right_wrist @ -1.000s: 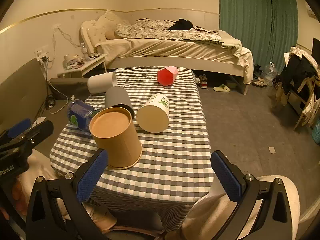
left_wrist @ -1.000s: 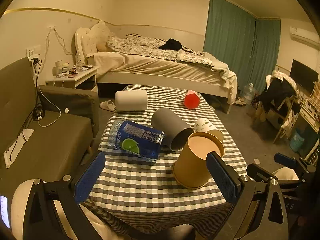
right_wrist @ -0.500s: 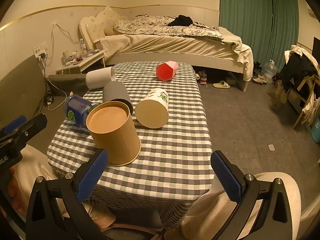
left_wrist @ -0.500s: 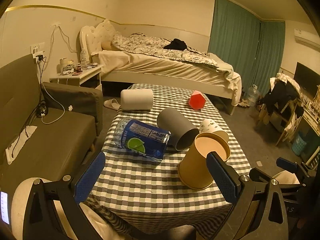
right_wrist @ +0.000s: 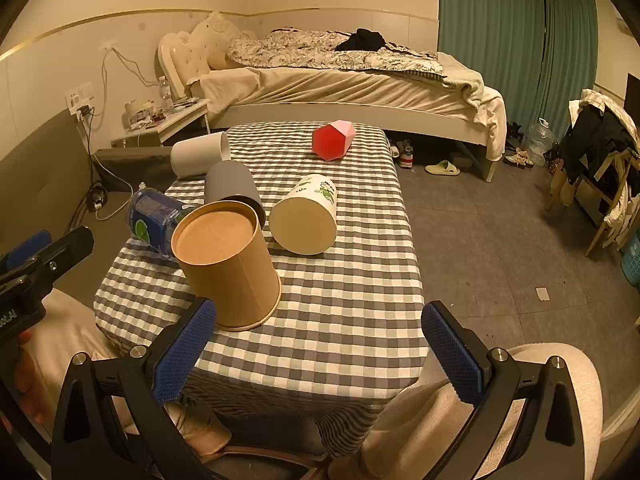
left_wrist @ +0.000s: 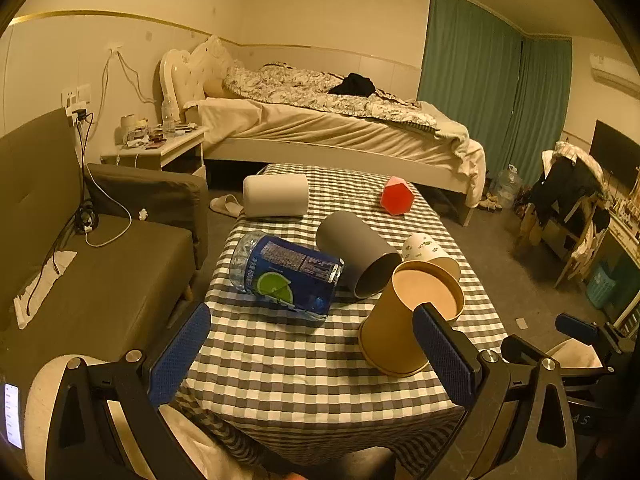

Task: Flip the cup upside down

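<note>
A brown paper cup (left_wrist: 404,320) (right_wrist: 230,264) stands upside down, rim on the checked tablecloth, near the table's front edge. A grey cup (left_wrist: 356,252) (right_wrist: 232,184), a white leaf-print cup (left_wrist: 430,250) (right_wrist: 306,216), a white cup (left_wrist: 276,195) (right_wrist: 198,154) and a red cup (left_wrist: 397,196) (right_wrist: 333,142) lie on their sides. My left gripper (left_wrist: 312,360) is open and empty, held back from the table's front edge. My right gripper (right_wrist: 318,354) is open and empty, over the front edge, right of the brown cup.
A blue-labelled water bottle (left_wrist: 286,276) (right_wrist: 154,216) lies on its side left of the cups. The small table (left_wrist: 296,380) (right_wrist: 348,312) stands between a sofa (left_wrist: 80,264) on the left and a bed (left_wrist: 328,128) behind. A chair with clothes (right_wrist: 600,160) stands right.
Both grippers have drawn back and up from the table, staying open. The brown cup and the other objects have not moved.
</note>
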`<action>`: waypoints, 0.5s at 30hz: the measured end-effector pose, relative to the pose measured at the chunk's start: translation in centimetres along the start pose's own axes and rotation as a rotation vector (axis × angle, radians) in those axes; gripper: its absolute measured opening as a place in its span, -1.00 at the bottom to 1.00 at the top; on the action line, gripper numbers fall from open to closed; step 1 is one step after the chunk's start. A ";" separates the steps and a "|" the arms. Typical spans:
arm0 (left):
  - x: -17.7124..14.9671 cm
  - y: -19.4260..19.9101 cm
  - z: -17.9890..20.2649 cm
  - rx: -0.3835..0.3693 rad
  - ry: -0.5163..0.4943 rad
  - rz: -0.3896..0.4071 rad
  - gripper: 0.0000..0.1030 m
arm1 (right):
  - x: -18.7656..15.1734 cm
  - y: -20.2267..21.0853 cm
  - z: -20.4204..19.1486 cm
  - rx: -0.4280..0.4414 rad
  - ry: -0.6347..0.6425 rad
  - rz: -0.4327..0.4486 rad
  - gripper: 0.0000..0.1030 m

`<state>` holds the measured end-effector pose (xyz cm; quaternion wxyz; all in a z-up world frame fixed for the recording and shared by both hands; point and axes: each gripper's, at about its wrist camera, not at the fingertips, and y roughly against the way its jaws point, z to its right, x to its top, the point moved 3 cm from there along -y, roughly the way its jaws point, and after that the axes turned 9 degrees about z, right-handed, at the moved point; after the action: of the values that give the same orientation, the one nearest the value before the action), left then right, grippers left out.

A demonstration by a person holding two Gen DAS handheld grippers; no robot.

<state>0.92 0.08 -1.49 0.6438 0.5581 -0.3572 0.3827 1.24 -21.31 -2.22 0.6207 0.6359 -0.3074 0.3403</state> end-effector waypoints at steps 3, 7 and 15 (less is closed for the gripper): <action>0.0 0.1 0.0 0.007 -0.002 0.007 1.00 | -0.1 -0.1 -0.1 0.000 0.003 -0.006 0.99; 0.0 0.2 -0.1 0.013 0.002 0.008 1.00 | -0.2 -0.1 -0.1 -0.001 0.003 -0.008 0.99; 0.1 0.0 -0.5 0.024 0.016 -0.001 1.00 | -0.2 -0.2 -0.2 -0.002 0.003 -0.014 0.99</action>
<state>0.94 0.55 -1.47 0.6400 0.5630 -0.3472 0.3910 1.27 -21.12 -2.50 0.6241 0.6368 -0.3024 0.3369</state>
